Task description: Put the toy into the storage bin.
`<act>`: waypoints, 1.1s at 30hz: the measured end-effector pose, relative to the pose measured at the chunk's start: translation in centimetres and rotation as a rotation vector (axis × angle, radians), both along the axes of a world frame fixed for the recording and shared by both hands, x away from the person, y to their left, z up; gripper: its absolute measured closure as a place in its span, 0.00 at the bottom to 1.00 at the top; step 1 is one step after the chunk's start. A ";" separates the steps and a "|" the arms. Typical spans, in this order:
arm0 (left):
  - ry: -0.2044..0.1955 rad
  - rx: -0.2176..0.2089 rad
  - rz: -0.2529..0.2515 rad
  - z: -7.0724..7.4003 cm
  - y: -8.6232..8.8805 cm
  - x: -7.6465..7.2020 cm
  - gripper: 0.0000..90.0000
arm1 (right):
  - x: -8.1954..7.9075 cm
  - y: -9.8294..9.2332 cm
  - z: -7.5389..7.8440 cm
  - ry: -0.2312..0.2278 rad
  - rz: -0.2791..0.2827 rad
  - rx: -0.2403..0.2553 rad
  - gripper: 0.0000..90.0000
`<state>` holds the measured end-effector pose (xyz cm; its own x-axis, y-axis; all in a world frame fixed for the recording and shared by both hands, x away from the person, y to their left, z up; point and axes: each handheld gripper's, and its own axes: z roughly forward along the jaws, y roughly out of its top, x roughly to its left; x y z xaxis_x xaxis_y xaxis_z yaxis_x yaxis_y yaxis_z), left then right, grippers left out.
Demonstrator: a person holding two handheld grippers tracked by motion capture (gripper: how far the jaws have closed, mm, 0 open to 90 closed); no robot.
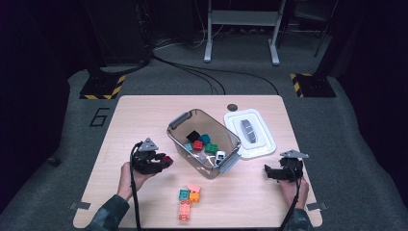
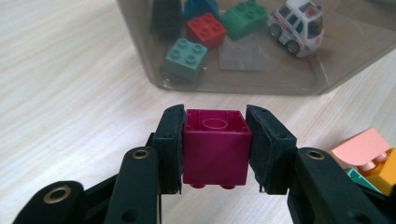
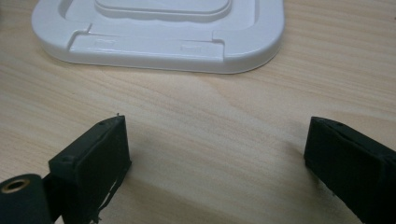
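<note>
My left gripper (image 2: pixel 215 140) is shut on a magenta brick (image 2: pixel 215 149), held upside down with its hollow underside toward the camera. In the high view this gripper (image 1: pixel 163 161) hovers just left of the clear plastic bin (image 1: pixel 185 144), the magenta brick (image 1: pixel 167 159) at its tip. Inside the bin lie a red brick (image 2: pixel 206 29), a teal brick (image 2: pixel 187 56), a green brick (image 2: pixel 245 17) and a white toy car (image 2: pixel 299 24). My right gripper (image 3: pixel 215 154) stands open over bare table, nothing between its jaws; in the high view it (image 1: pixel 272 172) sits right of the bin.
The bin's white lid (image 1: pixel 249 132) lies flat on the table right of the bin, just ahead of my right gripper. A small cluster of teal, orange and pink bricks (image 1: pixel 188 199) lies near the table's front edge. The wooden table (image 1: pixel 134 115) ends at grey carpet.
</note>
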<state>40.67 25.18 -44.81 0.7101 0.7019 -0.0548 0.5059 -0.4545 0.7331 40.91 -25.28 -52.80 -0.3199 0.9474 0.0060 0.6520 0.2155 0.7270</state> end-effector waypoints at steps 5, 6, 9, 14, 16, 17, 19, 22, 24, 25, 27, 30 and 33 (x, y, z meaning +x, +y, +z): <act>-0.026 0.005 0.010 1.5 0.4 0.4 0.66 | 0.0 0.0 0.0 0.000 0.000 0.000 0.07; -0.026 0.006 0.010 1.8 0.4 0.5 0.66 | 0.0 0.0 0.0 0.000 0.000 0.000 0.07; -0.038 0.010 0.011 2.5 0.5 0.7 0.66 | 0.0 0.0 0.0 0.000 0.000 0.000 0.07; -0.052 0.012 0.016 3.7 0.5 1.1 0.66 | 0.0 0.0 0.0 0.000 0.000 0.000 0.07; -0.061 0.014 0.014 4.2 0.5 1.2 0.66 | 0.0 0.0 0.0 0.000 0.000 0.000 0.07; -0.065 0.017 0.012 4.4 0.5 1.2 0.66 | 0.0 0.0 0.0 0.000 0.000 0.000 0.07; -0.070 0.013 0.013 4.9 0.5 1.3 0.66 | 0.0 0.0 0.0 0.000 0.000 0.000 0.07; -0.082 0.013 0.014 5.4 0.3 1.5 0.66 | 0.0 0.0 0.0 -0.001 0.001 -0.001 0.07; -0.085 0.018 0.012 5.9 0.2 1.6 0.66 | 0.0 0.0 0.0 0.000 0.001 -0.001 0.07; -0.087 0.017 0.011 6.2 0.1 1.7 0.66 | 0.0 0.0 0.0 -0.001 0.001 0.000 0.07; -0.095 0.021 0.008 6.8 0.0 1.9 0.66 | 0.0 0.0 0.0 0.000 0.001 0.000 0.07; -0.108 0.020 0.010 7.5 -0.2 2.2 0.66 | 0.0 0.0 0.0 0.000 0.001 0.000 0.07; -0.113 0.021 0.007 8.0 -0.4 2.6 0.66 | 0.0 0.0 0.0 0.000 0.001 0.000 0.07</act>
